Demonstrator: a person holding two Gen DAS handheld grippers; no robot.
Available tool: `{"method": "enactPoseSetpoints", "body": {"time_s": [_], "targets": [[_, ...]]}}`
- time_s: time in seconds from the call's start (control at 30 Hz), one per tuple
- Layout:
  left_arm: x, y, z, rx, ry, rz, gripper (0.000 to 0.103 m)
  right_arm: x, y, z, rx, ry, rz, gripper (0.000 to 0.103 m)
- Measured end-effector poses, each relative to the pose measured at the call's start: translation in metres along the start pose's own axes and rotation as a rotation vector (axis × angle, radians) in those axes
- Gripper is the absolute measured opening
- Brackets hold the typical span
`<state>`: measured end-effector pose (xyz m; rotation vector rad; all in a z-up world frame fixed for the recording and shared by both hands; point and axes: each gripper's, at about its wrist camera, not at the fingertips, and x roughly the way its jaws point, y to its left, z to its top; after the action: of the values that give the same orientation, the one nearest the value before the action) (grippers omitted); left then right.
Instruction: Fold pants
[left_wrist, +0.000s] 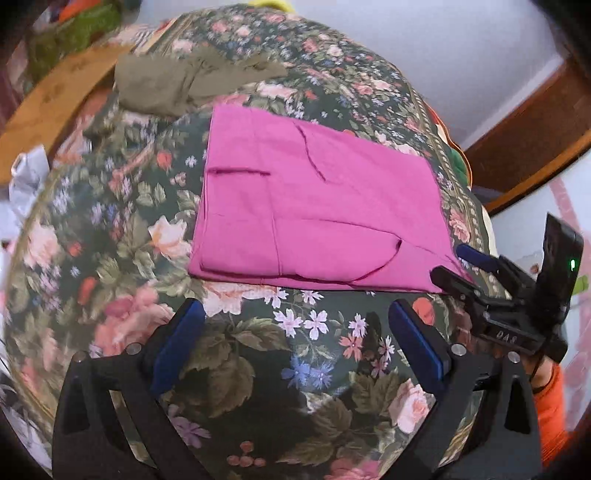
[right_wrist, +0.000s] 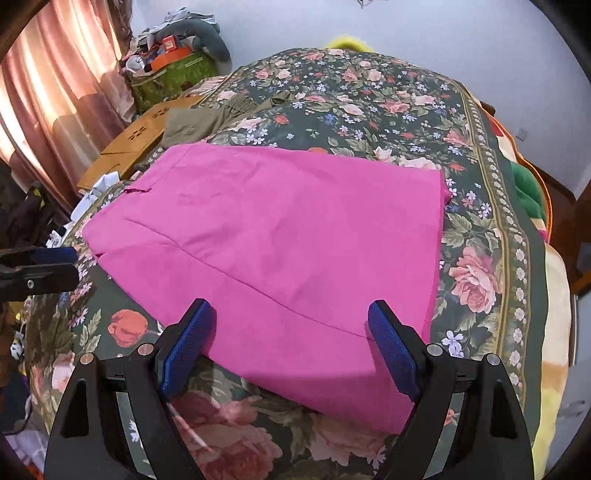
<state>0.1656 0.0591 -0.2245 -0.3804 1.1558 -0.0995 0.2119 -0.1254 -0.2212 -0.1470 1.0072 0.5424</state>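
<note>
Both claws spread, nothing pinched: left gripper over floral bedspread near folded pink pants; right gripper above pants' near-right corner. Olive garment far left.

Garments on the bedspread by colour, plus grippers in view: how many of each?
Pink folded pants: 1
Olive-brown garment, crumpled at the far side: 1
Grippers: 2, the left gripper and the right gripper, both with jaws apart and holding nothing
Floral bedspread under them all: 1
Total: 5
</note>
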Motion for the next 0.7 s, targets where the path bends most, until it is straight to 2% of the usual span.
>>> {"method": "enactPoseSetpoints", "body": {"time_s": [0.07,0.17,0.3,0.43,0.5,0.57,0.63,0.7], "targets": [[0.002,0.002,0.003,-0.016,0.0,-0.022,0.101,0.0,0.002,-0.002,-0.012,-0.007,-0.004,0.084],[0.006,0.01,0.01,-0.086,0.014,-0.105,0.102,0.0,0.005,-0.004,-0.028,-0.014,-0.011,0.084],[0.013,0.02,0.022,-0.157,0.045,-0.253,0.102,0.001,0.003,-0.004,-0.018,-0.012,0.003,0.084],[0.02,0.027,0.032,-0.211,0.058,-0.314,0.102,0.003,0.0,-0.006,0.004,-0.009,0.026,0.084],[0.021,0.029,0.036,-0.225,0.054,-0.315,0.099,0.003,-0.001,-0.006,0.013,-0.007,0.035,0.084],[0.022,0.027,0.039,-0.219,0.04,-0.271,0.09,0.004,-0.002,-0.007,0.02,-0.007,0.044,0.084],[0.022,0.026,0.039,-0.211,0.028,-0.224,0.076,0.005,-0.003,-0.007,0.03,-0.003,0.055,0.084],[0.023,0.029,0.039,-0.23,0.021,-0.216,0.075,0.006,-0.005,-0.007,0.046,0.004,0.072,0.084]]}}
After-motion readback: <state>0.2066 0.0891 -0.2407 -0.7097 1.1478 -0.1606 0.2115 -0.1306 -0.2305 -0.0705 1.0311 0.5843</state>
